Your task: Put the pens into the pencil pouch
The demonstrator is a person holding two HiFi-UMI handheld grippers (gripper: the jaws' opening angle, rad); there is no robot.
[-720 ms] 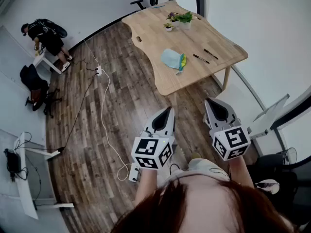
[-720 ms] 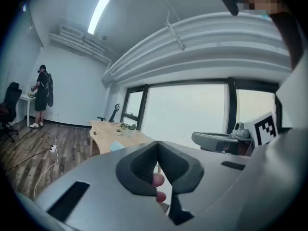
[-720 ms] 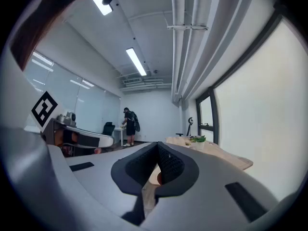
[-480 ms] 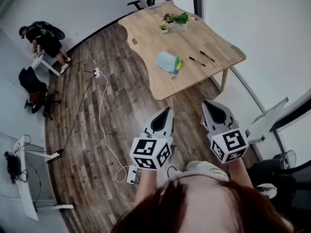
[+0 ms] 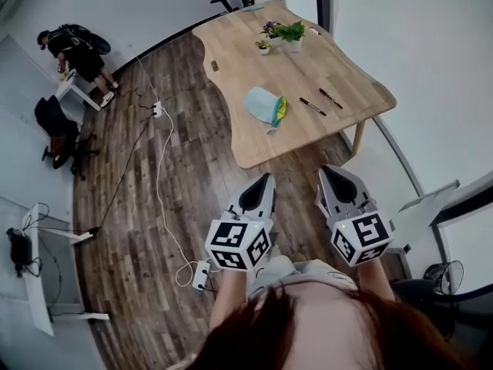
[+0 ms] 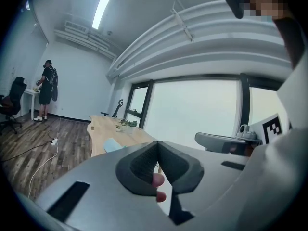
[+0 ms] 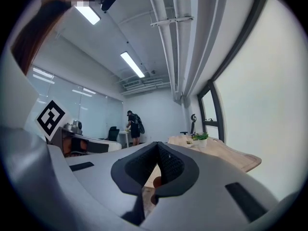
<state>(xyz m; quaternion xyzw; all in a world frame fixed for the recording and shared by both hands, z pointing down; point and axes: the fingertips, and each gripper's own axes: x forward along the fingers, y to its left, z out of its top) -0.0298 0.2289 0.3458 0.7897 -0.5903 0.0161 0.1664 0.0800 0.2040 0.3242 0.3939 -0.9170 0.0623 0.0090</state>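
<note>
Left gripper [image 5: 266, 182] and right gripper [image 5: 326, 174] jaws closed, empty; distant pens [image 5: 312, 106] look tiny.

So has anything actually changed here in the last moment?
The table has drawn slightly nearer the left gripper and right gripper, as if the person is stepping toward it. Nothing was grabbed or released. Both grippers stay shut and empty; the pouch and two pens lie unmoved on the table.
</note>
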